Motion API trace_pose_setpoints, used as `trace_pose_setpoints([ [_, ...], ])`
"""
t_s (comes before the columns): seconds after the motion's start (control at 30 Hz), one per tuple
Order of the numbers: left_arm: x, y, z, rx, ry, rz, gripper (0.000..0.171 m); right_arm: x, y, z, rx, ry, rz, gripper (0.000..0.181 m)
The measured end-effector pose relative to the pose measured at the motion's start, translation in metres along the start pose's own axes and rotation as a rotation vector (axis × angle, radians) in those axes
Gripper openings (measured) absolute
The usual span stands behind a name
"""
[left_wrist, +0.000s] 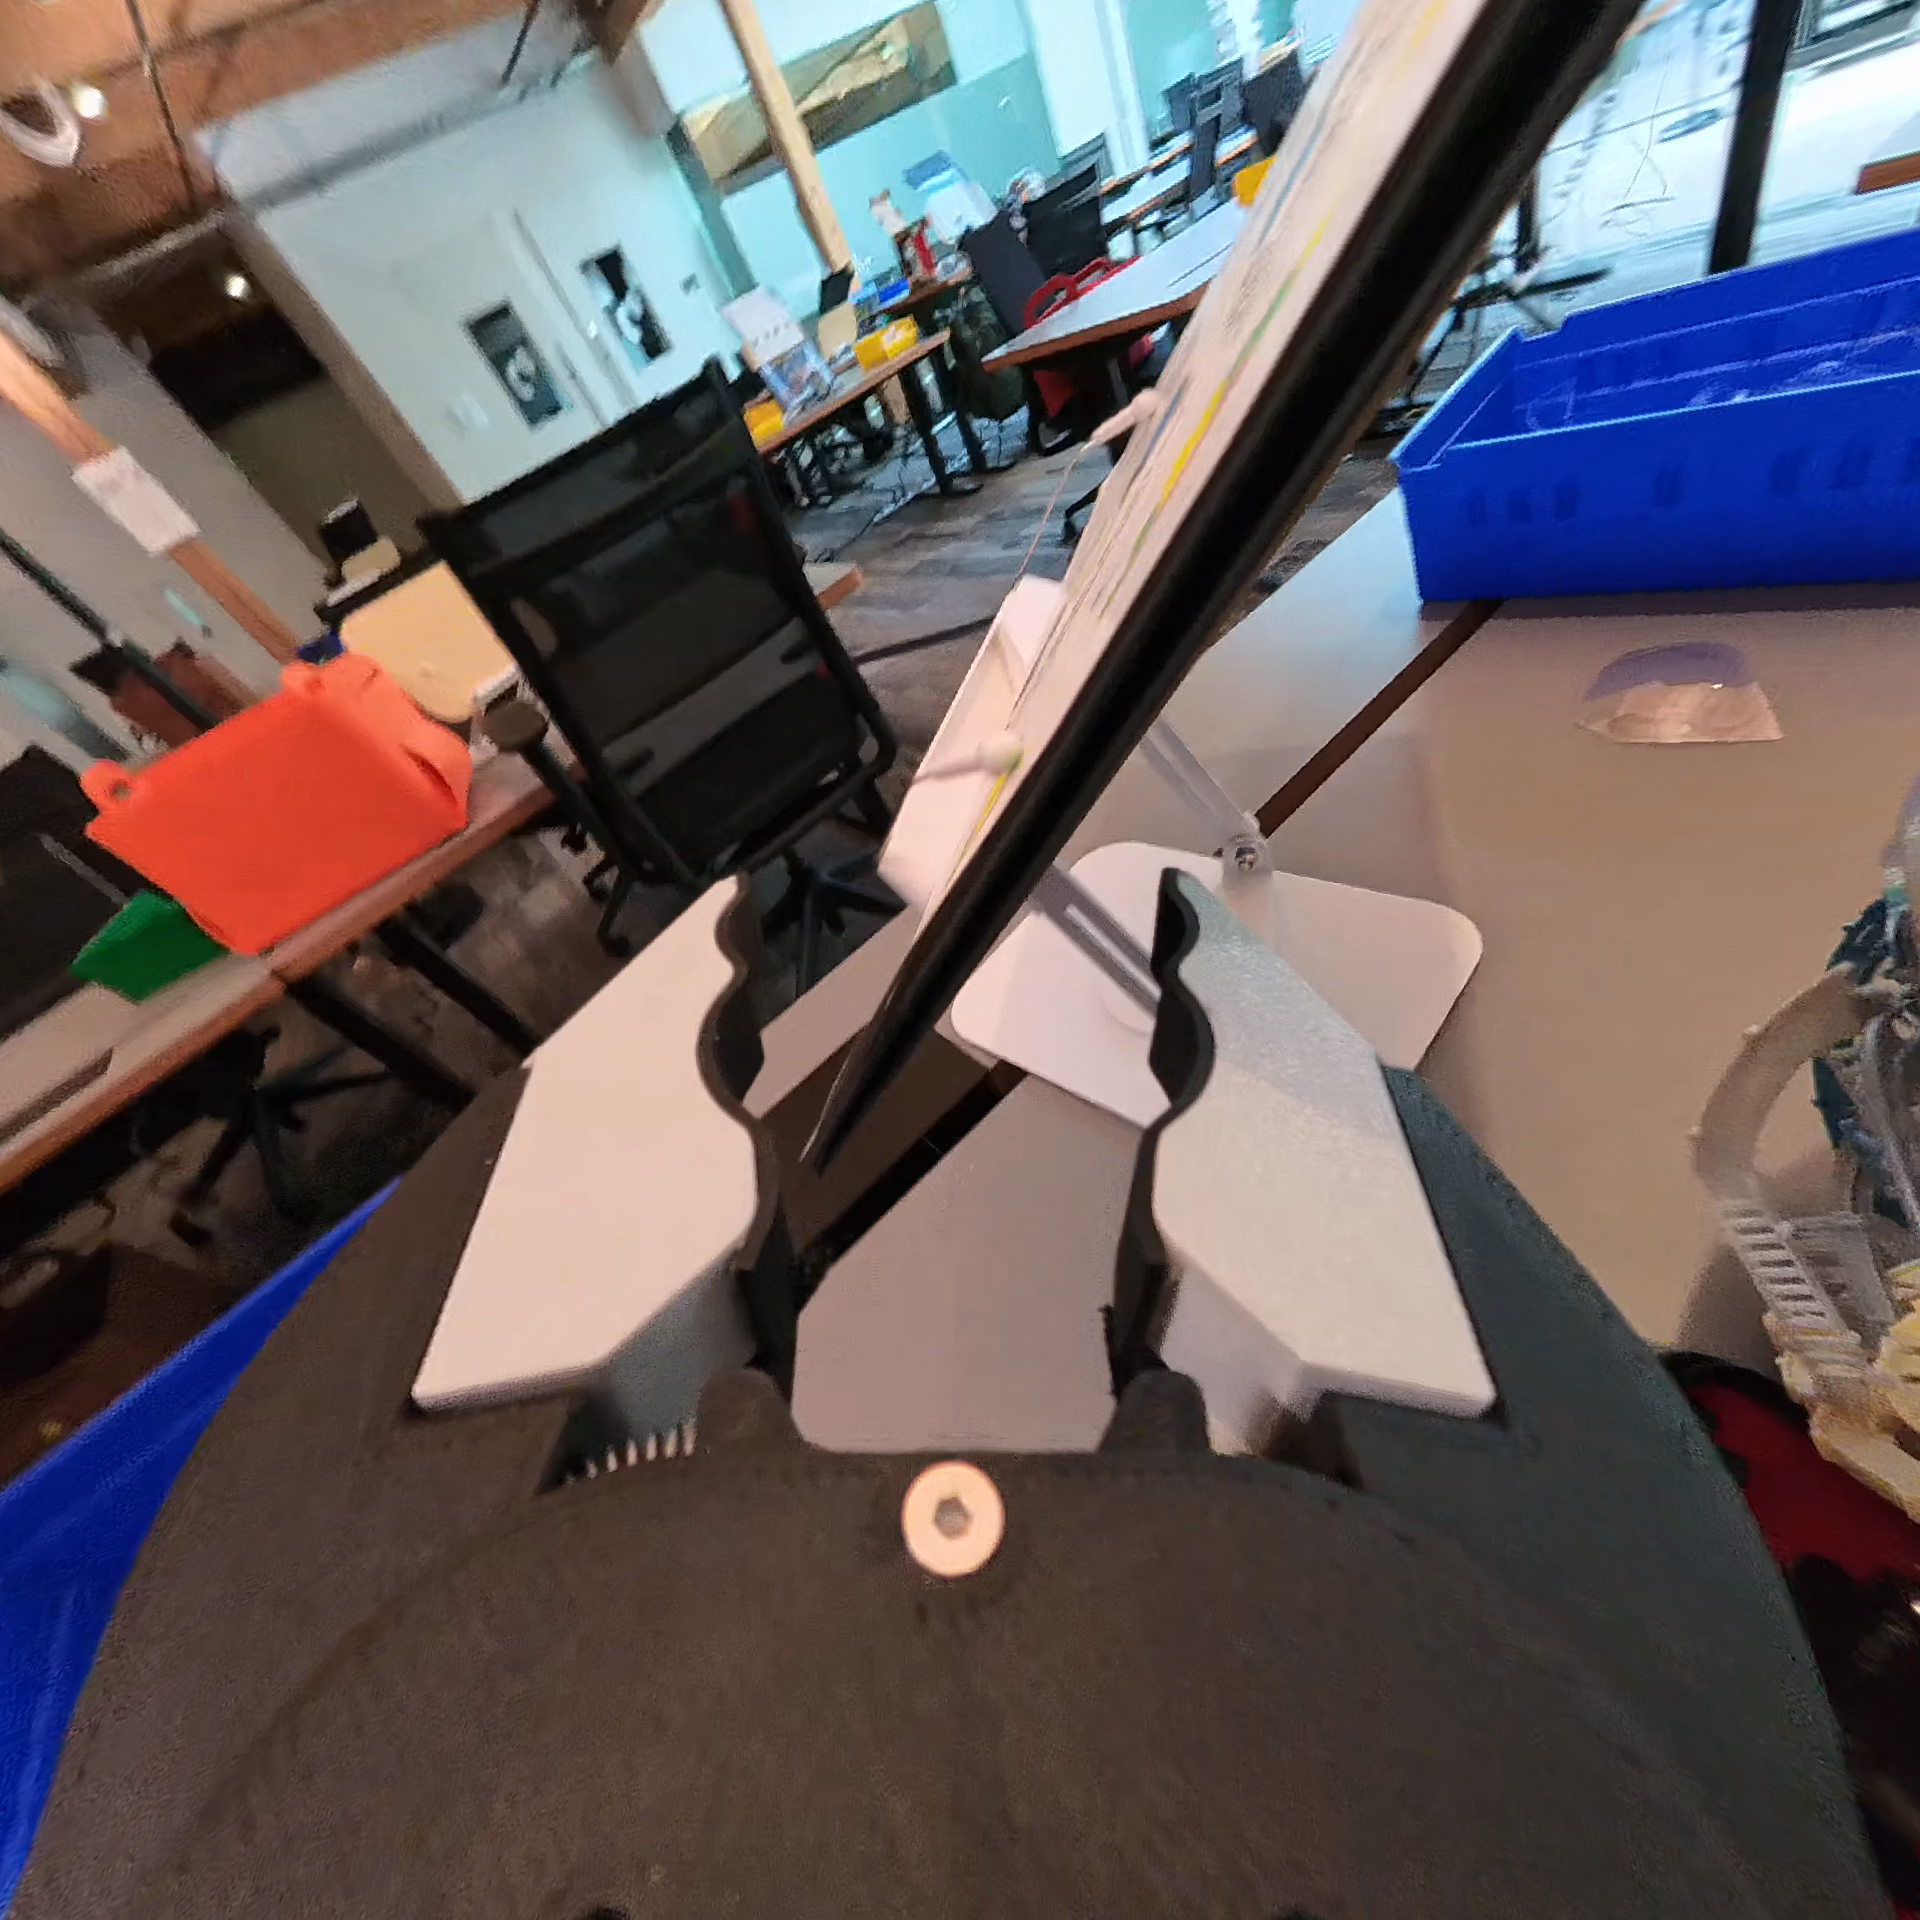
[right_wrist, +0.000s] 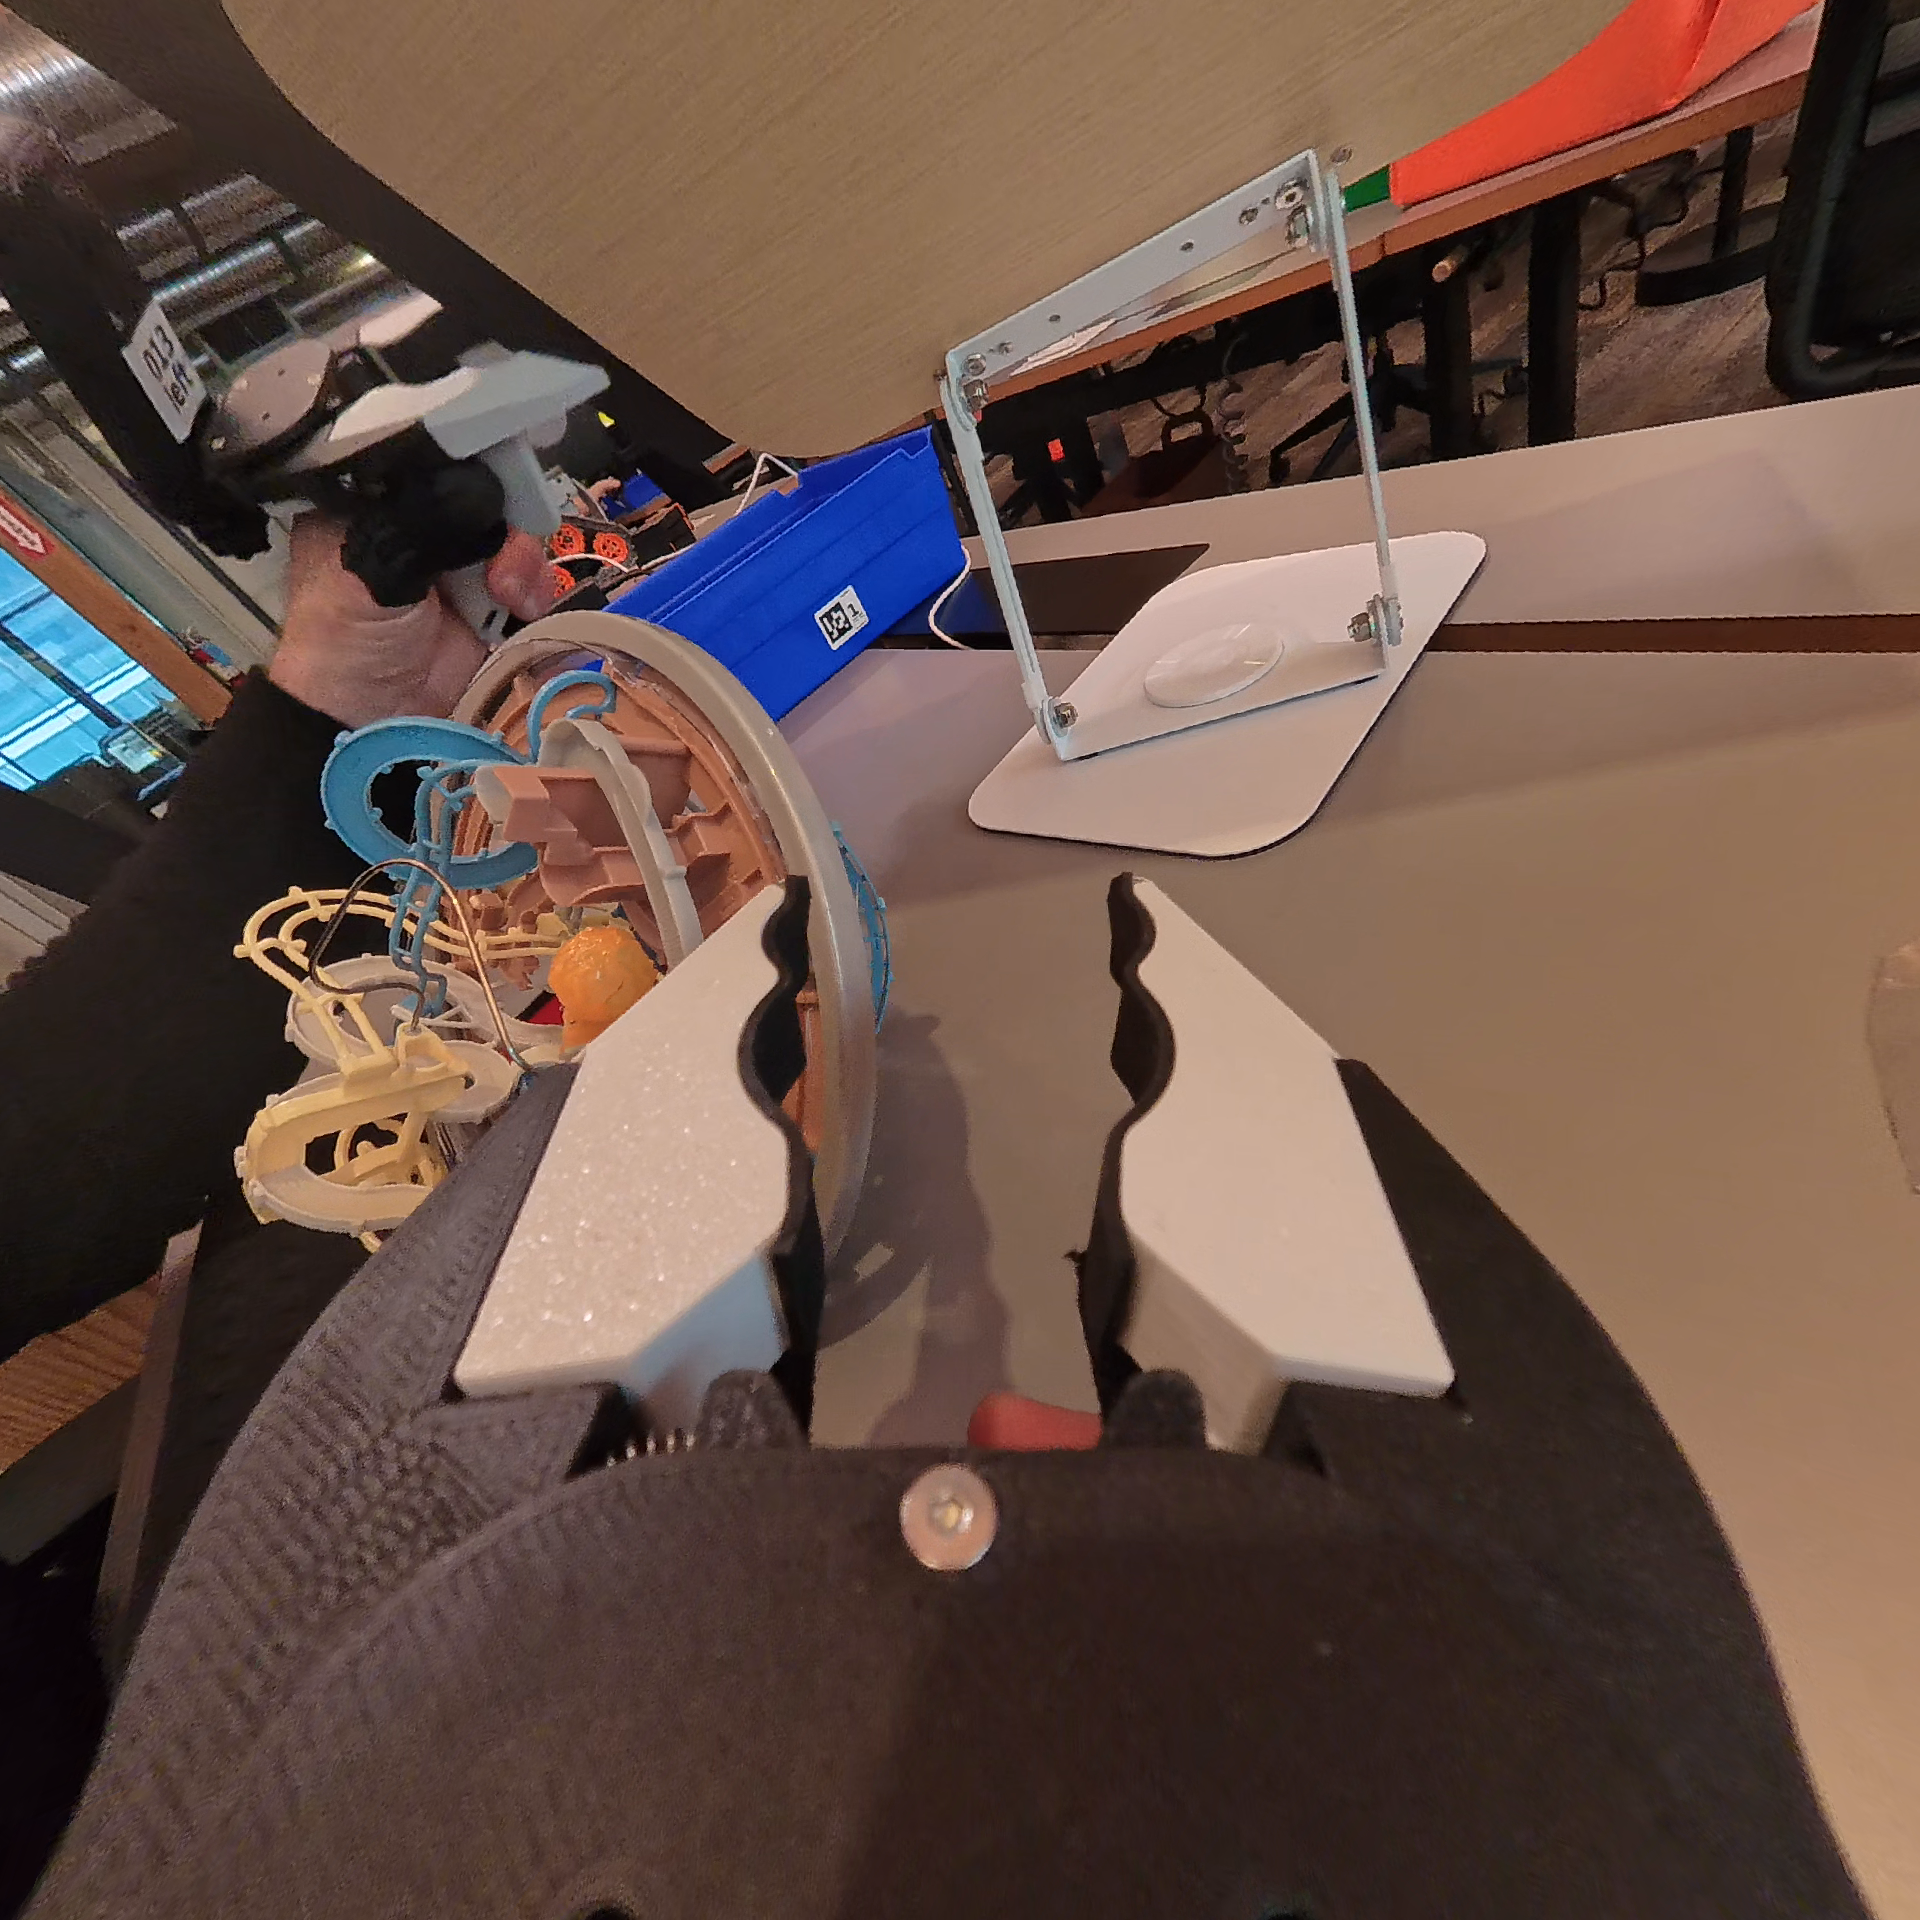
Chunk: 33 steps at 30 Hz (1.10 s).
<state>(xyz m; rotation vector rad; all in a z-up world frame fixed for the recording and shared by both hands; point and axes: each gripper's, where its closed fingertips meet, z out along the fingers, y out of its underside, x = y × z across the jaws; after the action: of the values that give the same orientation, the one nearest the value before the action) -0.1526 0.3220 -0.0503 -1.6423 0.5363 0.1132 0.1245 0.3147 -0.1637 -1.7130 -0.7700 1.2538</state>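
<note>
Left wrist view shows the left gripper (left_wrist: 961, 1023) with its two white fingers (left_wrist: 613, 1174) spread wide and holding nothing. A thin black board (left_wrist: 1195, 582) leans up on a white stand (left_wrist: 1361, 961), and its bottom corner dips down between the fingers. I cannot tell if it touches them. The stand sits on a grey table (left_wrist: 1621, 914). A blue bin (left_wrist: 1683, 457) rests further back on the table, and a small clear bag (left_wrist: 1678, 701) lies in front of it. At the right edge sits part of a plastic maze ball (left_wrist: 1829, 1195). Off to the left are a black chair (left_wrist: 665, 665) and an orange box (left_wrist: 281, 800) on another desk.

In the right wrist view, the right gripper (right_wrist: 956, 997) is also spread wide with nothing in it. It is above the grey table (right_wrist: 1558, 987). The maze ball (right_wrist: 582, 914), with blue, brown and yellow tracks inside, is just beside its left finger (right_wrist: 665, 1143). Further back stands the white stand (right_wrist: 1226, 707), holding up the tan back of the board (right_wrist: 831, 177). A person's hand (right_wrist: 364, 644) holds the left gripper's handle behind the ball. The blue bin (right_wrist: 790, 592) is behind that.
</note>
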Motion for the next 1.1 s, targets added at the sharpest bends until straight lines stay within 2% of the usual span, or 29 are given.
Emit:
trace_pose_setpoints([
  [0.13, -0.001, 0.026, -0.015, -0.098, -0.021, -0.065, 0.072, 0.003, -0.003, -0.001, 0.021, 0.011, -0.010, 0.057],
  [0.2, 0.008, 0.036, -0.018, -0.136, 0.025, -0.127, 0.066, 0.005, -0.004, -0.001, 0.025, 0.027, -0.029, 0.057],
  [0.23, 0.012, 0.039, -0.018, -0.148, 0.046, -0.165, 0.068, 0.006, -0.005, -0.002, 0.034, 0.037, -0.045, 0.055],
  [0.33, 0.015, 0.039, -0.018, -0.122, 0.062, -0.230, 0.070, 0.011, -0.013, -0.004, 0.062, 0.067, -0.057, 0.045],
  [0.37, 0.015, 0.039, -0.021, -0.123, 0.068, -0.232, 0.060, 0.012, -0.015, -0.004, 0.062, 0.079, -0.055, 0.044],
  [0.43, 0.015, 0.040, -0.026, -0.125, 0.061, -0.233, 0.059, 0.010, -0.022, -0.004, 0.053, 0.103, -0.081, 0.042],
  [0.7, 0.052, 0.068, -0.027, -0.165, 0.194, -0.301, 0.064, 0.006, -0.054, 0.009, -0.016, 0.184, -0.240, 0.044],
  [0.73, 0.049, 0.068, -0.026, -0.158, 0.164, -0.276, 0.065, 0.010, -0.063, 0.010, -0.013, 0.209, -0.269, 0.048],
  [0.8, 0.035, 0.060, -0.033, -0.127, 0.067, -0.200, 0.070, 0.023, -0.090, 0.007, 0.020, 0.278, -0.330, 0.063],
  [0.83, 0.028, 0.053, -0.039, -0.118, 0.031, -0.172, 0.078, 0.032, -0.106, 0.004, 0.043, 0.316, -0.361, 0.069],
  [0.93, -0.001, 0.015, -0.067, -0.006, -0.087, -0.106, 0.092, 0.063, -0.157, -0.005, 0.092, 0.406, -0.452, 0.083],
  [1.0, -0.005, -0.014, -0.078, 0.066, -0.088, -0.067, 0.098, 0.083, -0.189, -0.005, 0.106, 0.423, -0.521, 0.089],
  [1.1, 0.013, -0.036, -0.070, 0.050, -0.021, 0.004, 0.112, 0.112, -0.224, 0.013, 0.065, 0.395, -0.559, 0.113],
])
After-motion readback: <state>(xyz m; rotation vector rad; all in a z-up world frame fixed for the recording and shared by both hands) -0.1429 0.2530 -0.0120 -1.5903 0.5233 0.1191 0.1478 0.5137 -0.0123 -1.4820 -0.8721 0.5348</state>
